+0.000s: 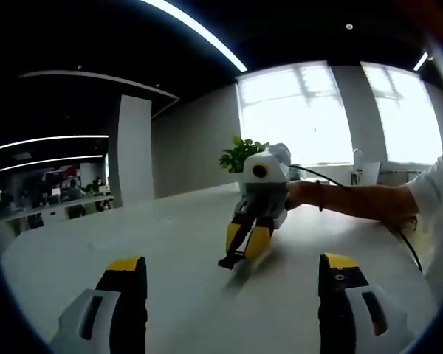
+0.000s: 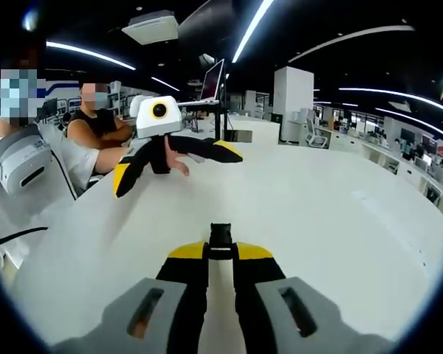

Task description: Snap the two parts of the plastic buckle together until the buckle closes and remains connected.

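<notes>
Item: buckle half (image 2: 221, 237), small, black, plastic. Location: low over the white table (image 2: 340, 221), pinched at the tips of your right gripper (image 2: 220, 252), whose jaws are clenched on it; your left view shows the same piece (image 1: 229, 259) at those tips, just above the table (image 1: 170, 243).

Item: left gripper (image 1: 232, 274). Jaws spread wide, grasping nothing; from the right view it (image 2: 179, 164) hangs farther across the table than the buckle half, with your hand (image 2: 176, 159) behind it.

Item: mating half. Not made out on the table.

Handling, as judged: light, stiff, smooth enough to twist in a pinch. Thin prongs or catches would be the weak point. Take hold across the flat body, leaving the mating end free, and press straight in line.
</notes>
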### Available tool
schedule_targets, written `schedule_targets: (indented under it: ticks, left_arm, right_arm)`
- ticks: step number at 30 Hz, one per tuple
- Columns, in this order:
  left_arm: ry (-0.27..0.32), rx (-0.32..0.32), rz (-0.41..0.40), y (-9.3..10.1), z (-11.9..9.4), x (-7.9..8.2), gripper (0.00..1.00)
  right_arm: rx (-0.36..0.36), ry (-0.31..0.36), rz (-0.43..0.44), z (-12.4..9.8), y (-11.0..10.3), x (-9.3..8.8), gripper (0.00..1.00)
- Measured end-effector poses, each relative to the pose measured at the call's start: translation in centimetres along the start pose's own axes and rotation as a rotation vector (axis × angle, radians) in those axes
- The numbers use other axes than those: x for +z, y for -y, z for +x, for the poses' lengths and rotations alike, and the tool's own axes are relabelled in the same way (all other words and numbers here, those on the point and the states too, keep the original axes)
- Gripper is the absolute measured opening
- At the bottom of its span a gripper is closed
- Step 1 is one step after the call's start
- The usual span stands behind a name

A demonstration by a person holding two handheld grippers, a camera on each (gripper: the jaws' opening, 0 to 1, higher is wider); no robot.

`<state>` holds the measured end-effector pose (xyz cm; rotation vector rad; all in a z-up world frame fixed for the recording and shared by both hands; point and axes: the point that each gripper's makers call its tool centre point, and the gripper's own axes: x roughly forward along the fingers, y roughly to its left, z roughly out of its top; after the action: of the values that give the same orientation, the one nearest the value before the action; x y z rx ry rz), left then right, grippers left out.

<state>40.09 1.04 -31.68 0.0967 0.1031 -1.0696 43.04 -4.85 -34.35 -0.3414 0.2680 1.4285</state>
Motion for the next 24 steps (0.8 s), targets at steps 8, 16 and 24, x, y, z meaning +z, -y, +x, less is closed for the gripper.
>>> schedule_targets:
  ticks: [8, 16, 24]
  left_arm:
    - [0.000, -0.003, 0.006, 0.1, 0.0, 0.0, 0.98]
    - [0.000, 0.001, -0.004, 0.0, 0.1, -0.1, 0.98]
    - [-0.005, 0.004, -0.005, 0.0, 0.1, -0.3, 0.98]
  right_arm:
    - [-0.017, 0.003, 0.000, -0.3, 1.5, 0.0, 0.10]
    - [-0.032, 0.002, -0.006, -0.1, 2.7, 0.0, 0.10]
    - [-0.025, -0.007, -0.012, 0.7, 3.9, -0.1, 0.10]
